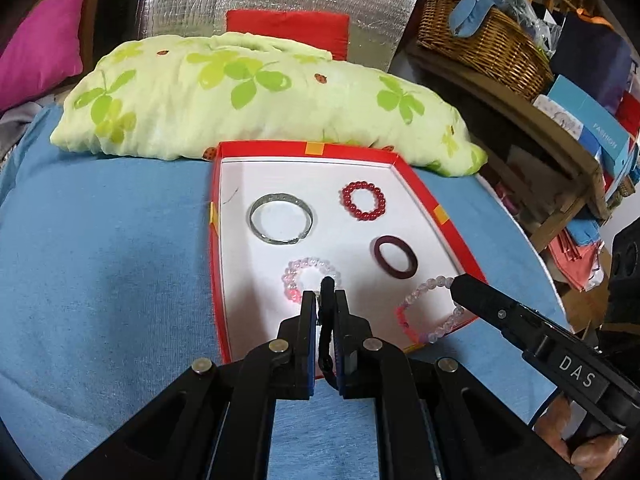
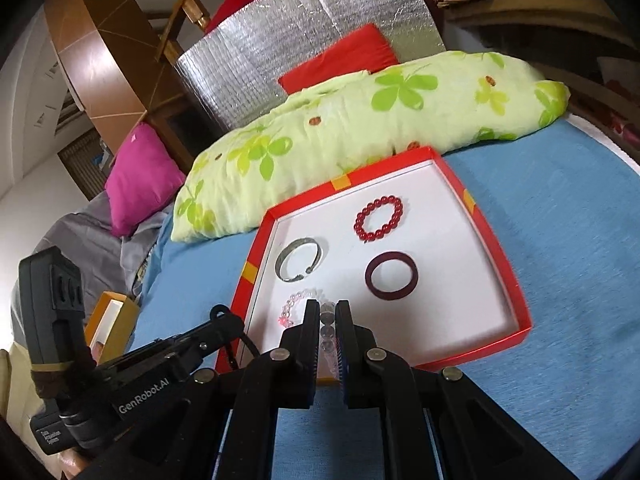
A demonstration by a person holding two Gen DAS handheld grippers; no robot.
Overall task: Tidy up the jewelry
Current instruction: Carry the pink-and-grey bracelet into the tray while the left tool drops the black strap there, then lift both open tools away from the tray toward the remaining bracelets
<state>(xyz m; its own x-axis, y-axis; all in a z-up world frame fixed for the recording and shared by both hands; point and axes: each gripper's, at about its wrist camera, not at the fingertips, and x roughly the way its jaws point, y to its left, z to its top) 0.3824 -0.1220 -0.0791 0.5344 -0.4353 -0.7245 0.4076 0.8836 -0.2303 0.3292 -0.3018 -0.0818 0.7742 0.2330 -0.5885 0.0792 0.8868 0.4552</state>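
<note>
A red box lid with a white floor (image 1: 344, 152) (image 2: 524, 326) lies on the blue bedspread. In it lie a silver bangle (image 1: 281, 218) (image 2: 299, 260), a red bead bracelet (image 1: 363, 201) (image 2: 379, 218), a dark maroon ring bangle (image 1: 396, 263) (image 2: 391, 276) and a pale pink bead bracelet (image 1: 310, 278) (image 2: 296, 307). My left gripper (image 1: 325, 300) is shut on a black cord bracelet (image 1: 326, 332) above the lid's near part. My right gripper (image 2: 327, 310) (image 1: 460, 286) is shut on a clear-and-pink bead bracelet (image 2: 327, 330) (image 1: 430, 312) over the lid's near right corner.
A green-flowered pillow (image 1: 256, 100) lies right behind the lid. A magenta cushion (image 1: 40, 52) sits at the far left, a wicker basket (image 1: 484, 44) and shelves at the right. A small orange box (image 2: 110, 320) lies left on the bed.
</note>
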